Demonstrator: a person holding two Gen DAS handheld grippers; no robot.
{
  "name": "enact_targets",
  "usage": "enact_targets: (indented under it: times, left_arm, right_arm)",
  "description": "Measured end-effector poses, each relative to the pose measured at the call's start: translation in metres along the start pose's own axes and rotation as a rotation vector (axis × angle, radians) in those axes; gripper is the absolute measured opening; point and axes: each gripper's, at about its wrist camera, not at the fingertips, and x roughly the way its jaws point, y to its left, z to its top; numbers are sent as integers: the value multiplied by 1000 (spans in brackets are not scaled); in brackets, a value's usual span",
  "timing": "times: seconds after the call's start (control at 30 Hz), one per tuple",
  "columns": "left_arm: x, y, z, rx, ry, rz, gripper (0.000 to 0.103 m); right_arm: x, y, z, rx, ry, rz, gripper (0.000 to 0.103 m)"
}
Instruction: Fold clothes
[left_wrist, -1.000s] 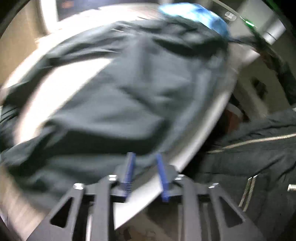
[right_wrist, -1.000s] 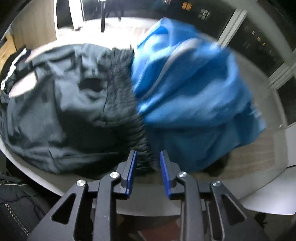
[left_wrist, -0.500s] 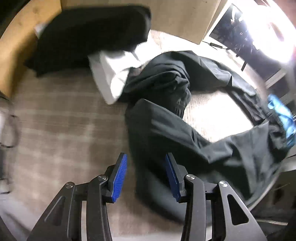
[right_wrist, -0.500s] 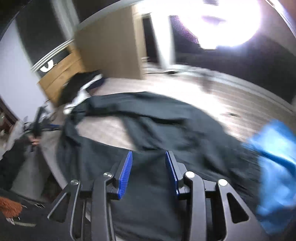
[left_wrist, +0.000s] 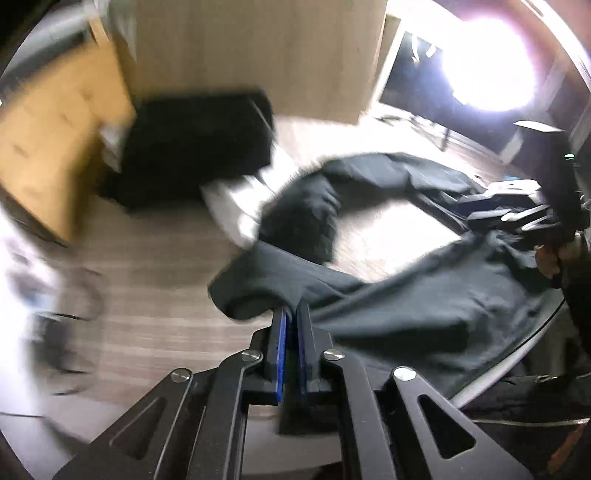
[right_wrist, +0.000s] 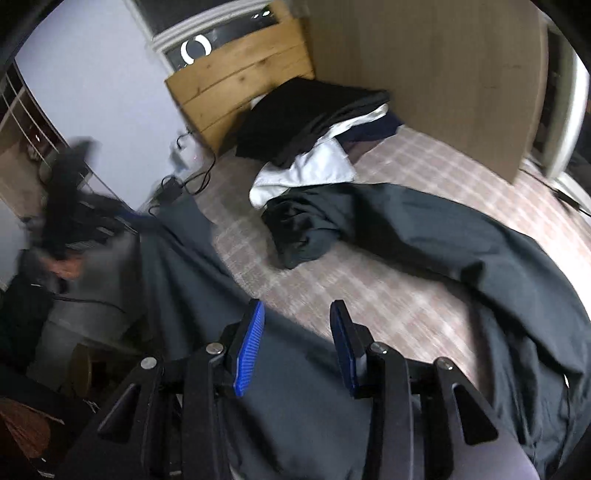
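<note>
A dark grey-green garment (left_wrist: 443, 295) lies in a loose loop on the plaid table cover (right_wrist: 388, 295). In the left wrist view my left gripper (left_wrist: 291, 311) has a raised fold of the garment's near edge between its blue pads, and its jaws are closing on it. The right gripper (left_wrist: 517, 212) appears at the right of that view, held in a hand over the garment's far part. In the right wrist view my right gripper (right_wrist: 297, 325) stands open just above the garment (right_wrist: 480, 251), with nothing pinched. The left gripper (right_wrist: 66, 206) is a dark blur at the left.
A pile of black and white clothes (right_wrist: 314, 122) sits at the back against a wooden board (right_wrist: 240, 81) and a beige panel (right_wrist: 424, 66). Cables (right_wrist: 184, 181) lie at the back left. The table's rounded edge (left_wrist: 517, 365) runs close on the right.
Both views swung away from a blue garment to the dark one. The left jaws, open half a second ago, have closed on the garment's edge. The right jaws stand wider than a second ago.
</note>
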Motion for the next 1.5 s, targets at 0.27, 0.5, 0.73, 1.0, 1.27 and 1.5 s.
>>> enact_targets:
  times: [0.27,0.5,0.73,1.0,1.27,1.5]
  left_arm:
    - [47,61,-32,-10,155,172,64]
    - [105,90,-52,-104,210,43,56]
    - [136,41,-40,24,237,-69,8]
    - [106,34,-33,137,225,17,3]
    - [66,114,-63,-66,195,127,28]
    - [121,65,-70,36,269,62,31]
  right_arm:
    - [49,-12,-9,-13,120,-51,37]
    - [71,-27,-26,-24,209,-114,37]
    - [81,-40,-50,-28,283,-130,47]
    - [92,-38,-63,-80,274,-178,45]
    - [85,-48,-65,-67,263,-237,19]
    - [85,-50,-62,-77,281,-246,19]
